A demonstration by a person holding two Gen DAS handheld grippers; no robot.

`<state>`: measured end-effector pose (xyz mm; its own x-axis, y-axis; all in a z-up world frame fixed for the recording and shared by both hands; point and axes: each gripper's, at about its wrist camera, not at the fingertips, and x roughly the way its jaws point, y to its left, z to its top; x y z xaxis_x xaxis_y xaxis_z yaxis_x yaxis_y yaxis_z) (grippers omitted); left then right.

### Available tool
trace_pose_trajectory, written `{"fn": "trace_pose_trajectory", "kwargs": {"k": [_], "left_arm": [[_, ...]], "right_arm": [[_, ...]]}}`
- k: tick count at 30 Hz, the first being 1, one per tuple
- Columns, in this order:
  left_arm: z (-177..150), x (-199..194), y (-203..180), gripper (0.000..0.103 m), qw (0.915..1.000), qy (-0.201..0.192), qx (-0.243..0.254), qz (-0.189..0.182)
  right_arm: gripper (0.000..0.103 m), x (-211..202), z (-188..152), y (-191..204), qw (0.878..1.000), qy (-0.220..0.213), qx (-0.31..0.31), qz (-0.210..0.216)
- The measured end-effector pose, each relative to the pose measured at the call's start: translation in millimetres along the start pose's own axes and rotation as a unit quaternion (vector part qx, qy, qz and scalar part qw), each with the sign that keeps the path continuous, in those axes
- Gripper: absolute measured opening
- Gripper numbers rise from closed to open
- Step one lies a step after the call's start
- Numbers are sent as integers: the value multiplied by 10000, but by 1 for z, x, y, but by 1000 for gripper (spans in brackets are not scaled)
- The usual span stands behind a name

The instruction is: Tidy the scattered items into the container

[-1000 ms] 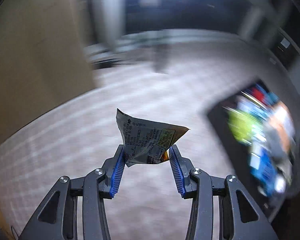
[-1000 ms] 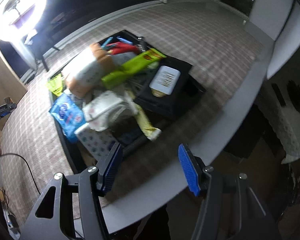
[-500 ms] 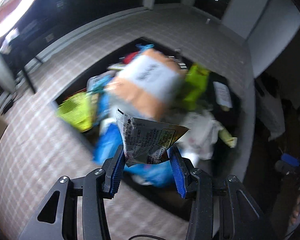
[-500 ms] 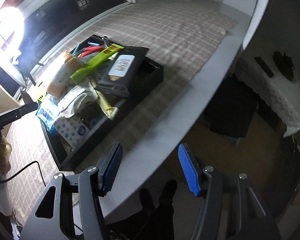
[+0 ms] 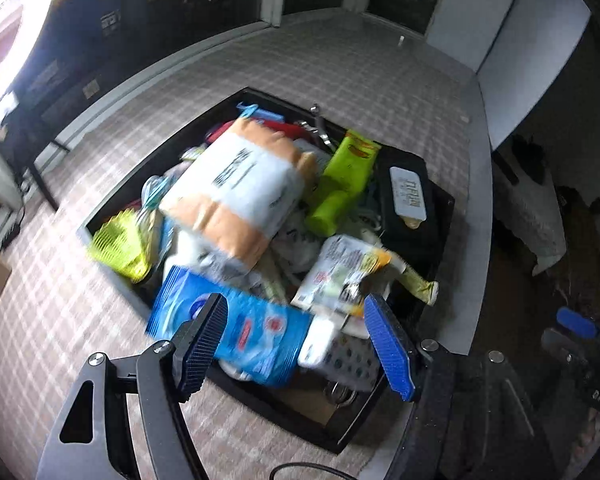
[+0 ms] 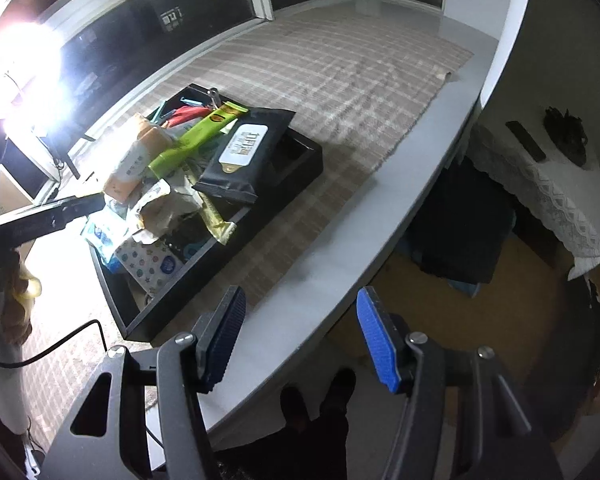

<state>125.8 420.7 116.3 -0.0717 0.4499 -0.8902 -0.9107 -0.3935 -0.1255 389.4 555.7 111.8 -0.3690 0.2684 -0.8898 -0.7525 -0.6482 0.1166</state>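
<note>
At the far left of the black rectangular container (image 5: 112, 208) a yellow-green ridged plastic piece (image 5: 118, 248) lay against the wall, on the checked beige cloth (image 5: 60, 312) that covered the grey table (image 6: 340, 248). Next to it, a blue plastic wipes pack (image 5: 256, 332) sat at the near edge of the heap, partly behind the left gripper (image 5: 296, 344), whose jaws were opening wide above the container with nothing pressed between the pads. A large orange-and-white soft tissue pack (image 5: 236, 188) crowned the pile in the middle. To its right leaned a lime-green long snack packet (image 5: 344, 176), and below that lay a white printed snack sachet with a yellow corner (image 5: 340, 276), blurred, resting loose on the heap just beyond the open fingers. Further right sat a black flat wipes pack with a white label (image 5: 408, 196), and a pale yellow crinkled wrapper (image 5: 416, 280) hung over the container's right rim. In the right wrist view, the right gripper (image 6: 300, 336) hovered over the table's bare near edge, well apart from the container, its jaws spread wide and empty.
</note>
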Motion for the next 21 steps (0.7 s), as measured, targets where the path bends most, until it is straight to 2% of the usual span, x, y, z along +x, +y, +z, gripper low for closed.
{"fn": "trace_pose_trajectory", "kwargs": {"k": [12, 16, 21], "left_arm": [[-72, -51, 50, 69, 9936, -281, -887, 641], [-98, -65, 66, 73, 9873, -267, -1232, 972], [-131, -81, 85, 73, 9762, -210, -1701, 1326]], "right_arm": [[57, 2, 11, 48, 9966, -86, -681, 453], [57, 2, 15, 72, 9932, -70, -1002, 586], [57, 8, 14, 110, 9856, -4, -1477, 829]]}}
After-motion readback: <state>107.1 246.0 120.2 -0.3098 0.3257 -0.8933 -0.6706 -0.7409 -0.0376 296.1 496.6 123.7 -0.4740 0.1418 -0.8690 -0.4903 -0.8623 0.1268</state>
